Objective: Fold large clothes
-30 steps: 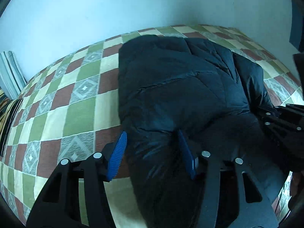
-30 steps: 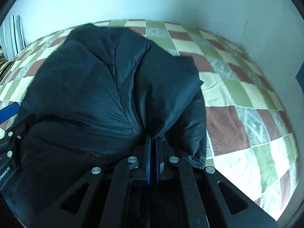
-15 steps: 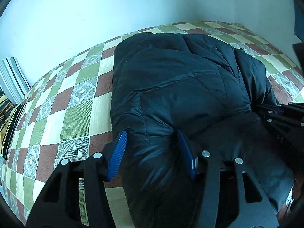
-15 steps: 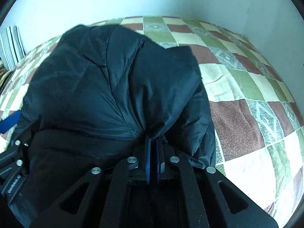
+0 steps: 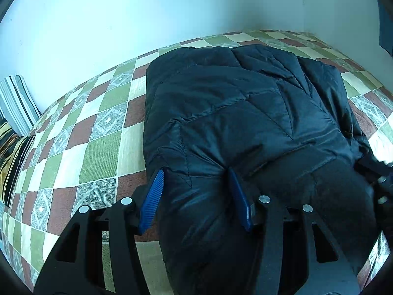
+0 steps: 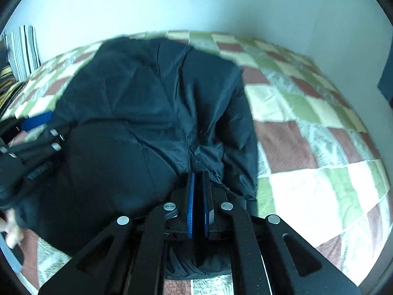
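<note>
A black puffy jacket (image 5: pixel 233 110) lies folded on the checked bedspread (image 5: pixel 103 132). My left gripper (image 5: pixel 195 172) is shut on a thick fold at the jacket's near left edge, the padding bulging between its blue pads. My right gripper (image 6: pixel 198 173) is shut, and a thin seam of the jacket (image 6: pixel 147 98) is pinched at its tips near the right edge. The left gripper's blue pad (image 6: pixel 36 120) shows at the left of the right wrist view. In the left wrist view the right gripper's black frame (image 5: pixel 378 172) sits at the far right.
The bedspread (image 6: pixel 319 147) runs back to a pale wall (image 5: pixel 122 19) on the far side. Striped pillows (image 5: pixel 17 98) lean at the far left, also visible as pillows (image 6: pixel 23 49) in the right wrist view. A hand (image 6: pixel 9 231) shows at the lower left edge.
The right gripper has swung sideways with the jacket edge, blurring its view, and the left gripper now looms larger in it. More bedspread shows beyond the jacket. Both grips are unchanged.
</note>
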Motion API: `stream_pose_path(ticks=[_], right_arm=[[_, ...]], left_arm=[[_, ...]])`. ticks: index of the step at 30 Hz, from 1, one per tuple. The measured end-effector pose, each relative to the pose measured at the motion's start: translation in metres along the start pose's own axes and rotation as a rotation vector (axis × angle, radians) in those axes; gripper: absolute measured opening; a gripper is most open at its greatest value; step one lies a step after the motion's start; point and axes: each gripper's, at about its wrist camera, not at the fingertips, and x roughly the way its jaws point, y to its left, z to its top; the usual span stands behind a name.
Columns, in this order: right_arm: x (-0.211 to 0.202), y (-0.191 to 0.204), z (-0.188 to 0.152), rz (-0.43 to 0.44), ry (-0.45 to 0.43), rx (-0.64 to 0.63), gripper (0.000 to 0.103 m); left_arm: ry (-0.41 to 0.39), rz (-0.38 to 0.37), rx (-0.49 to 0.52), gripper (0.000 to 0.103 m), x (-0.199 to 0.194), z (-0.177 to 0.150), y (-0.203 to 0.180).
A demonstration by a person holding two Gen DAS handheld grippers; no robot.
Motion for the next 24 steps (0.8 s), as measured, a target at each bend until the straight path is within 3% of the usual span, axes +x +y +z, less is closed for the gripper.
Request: stream_pose_path(ticks=[11, 17, 24], right_arm=[[0.008, -0.009, 0.004, 0.026, -0.002, 0.028, 0.005], [0.006, -0.015, 0.01, 0.051, 0.009, 0.017, 0.005], [-0.011, -0.016, 0.018, 0.054, 0.005, 0.007, 0.006]], left_arm=[[-0.034, -0.017, -0.011, 0.053, -0.007, -0.002, 0.009], [-0.048, -0.015, -0.099, 0.052, -0.032, 0.005, 0.045], [-0.009, -0.012, -0.112, 0.052, -0.014, 0.012, 0.065]])
